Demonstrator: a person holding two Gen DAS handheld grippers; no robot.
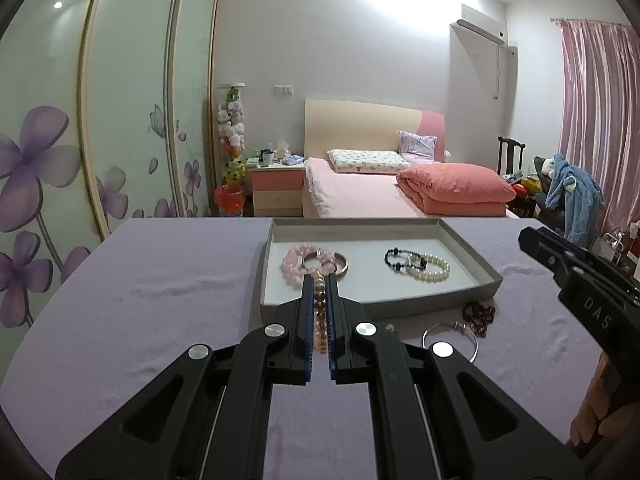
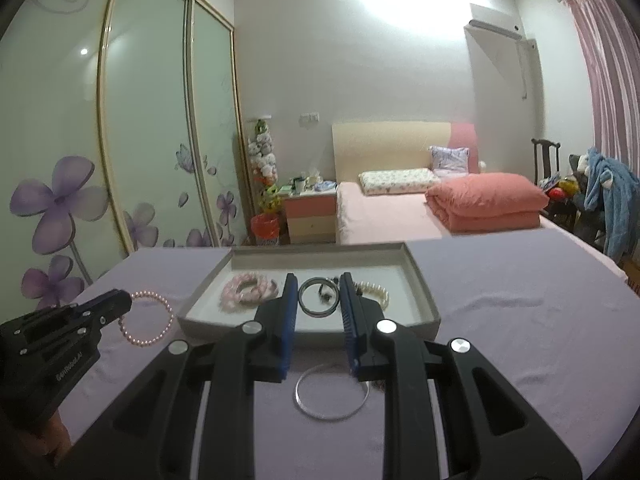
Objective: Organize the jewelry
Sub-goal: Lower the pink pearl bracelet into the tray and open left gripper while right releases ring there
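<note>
My left gripper [image 1: 320, 280] pinches a pink pearl bracelet [image 1: 320, 312] at the tray's [image 1: 472, 240] near edge — right gripper [image 2: 318, 280] spread above a clear bangle [image 2: 332, 392]; the tray holds bracelets.

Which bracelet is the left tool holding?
The pink bead bracelet, pinched in the left tool short of the tray; the others lie loose.

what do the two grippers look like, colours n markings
Both are matte black plastic with angular linkage arms, round silver pivot pins and ribbed blue pads. The left gripper shows small white lettering on its side; the right gripper has "DAS" embossed on its body.
</note>
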